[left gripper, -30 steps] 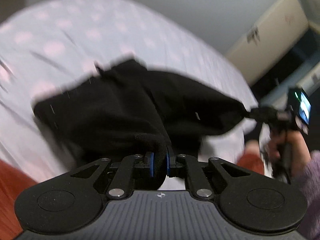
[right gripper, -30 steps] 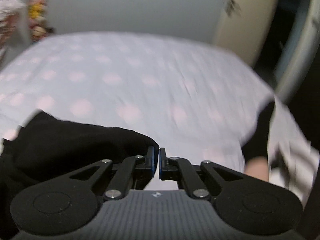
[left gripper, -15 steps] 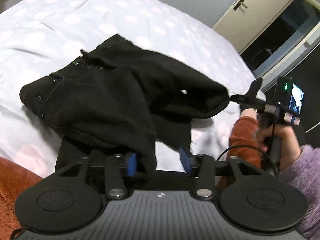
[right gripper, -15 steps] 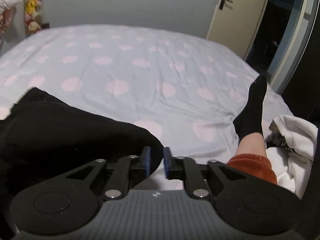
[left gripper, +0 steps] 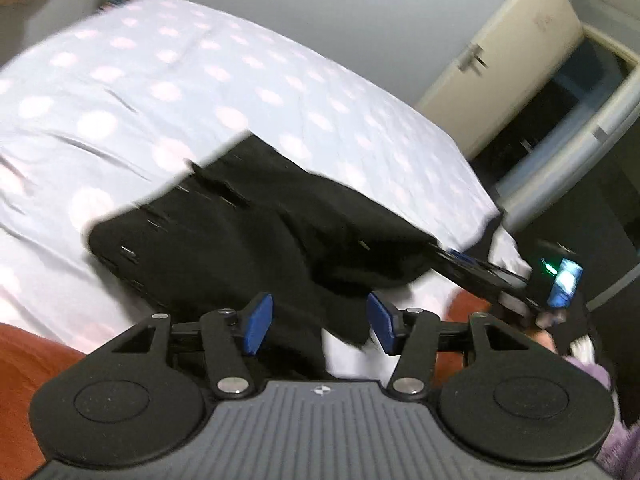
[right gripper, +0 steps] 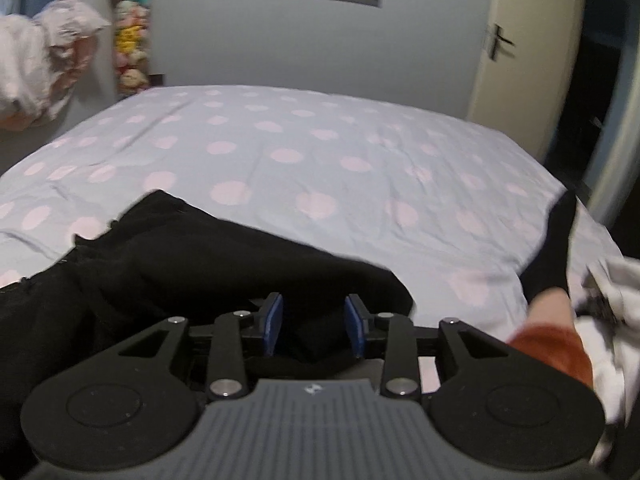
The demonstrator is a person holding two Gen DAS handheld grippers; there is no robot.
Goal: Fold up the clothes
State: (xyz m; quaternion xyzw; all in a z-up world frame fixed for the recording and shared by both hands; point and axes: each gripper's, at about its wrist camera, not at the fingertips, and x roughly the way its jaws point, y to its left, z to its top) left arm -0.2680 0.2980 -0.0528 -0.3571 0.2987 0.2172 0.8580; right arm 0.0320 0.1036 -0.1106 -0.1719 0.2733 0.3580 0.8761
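Black trousers (left gripper: pixel 240 240) lie bunched on the bed near its front edge, the waistband with belt loops to the left. My left gripper (left gripper: pixel 320 326) hovers just above their near edge. Its jaws are opening, and black cloth lies loose between the blue pads (left gripper: pixel 260 326) without being pressed. In the right wrist view the same trousers (right gripper: pixel 180 260) spread to the left. My right gripper (right gripper: pixel 315 324) has its jaws opening too, with a fold of cloth lying slack between them. In the left wrist view the right gripper (left gripper: pixel 456 258) is at the trousers' right end.
The bed cover (right gripper: pixel 320 160) is pale lilac with pink dots. A person's leg in a black sock (right gripper: pixel 554 240) and orange trousers (right gripper: pixel 552 344) rests at the bed's right corner, beside white clothes (right gripper: pixel 608 320). A cream door (right gripper: pixel 516 40) stands open at the right.
Both grippers were shut on the black trousers and have opened, letting the cloth drop onto the bed. The left gripper has drawn up and back from it.
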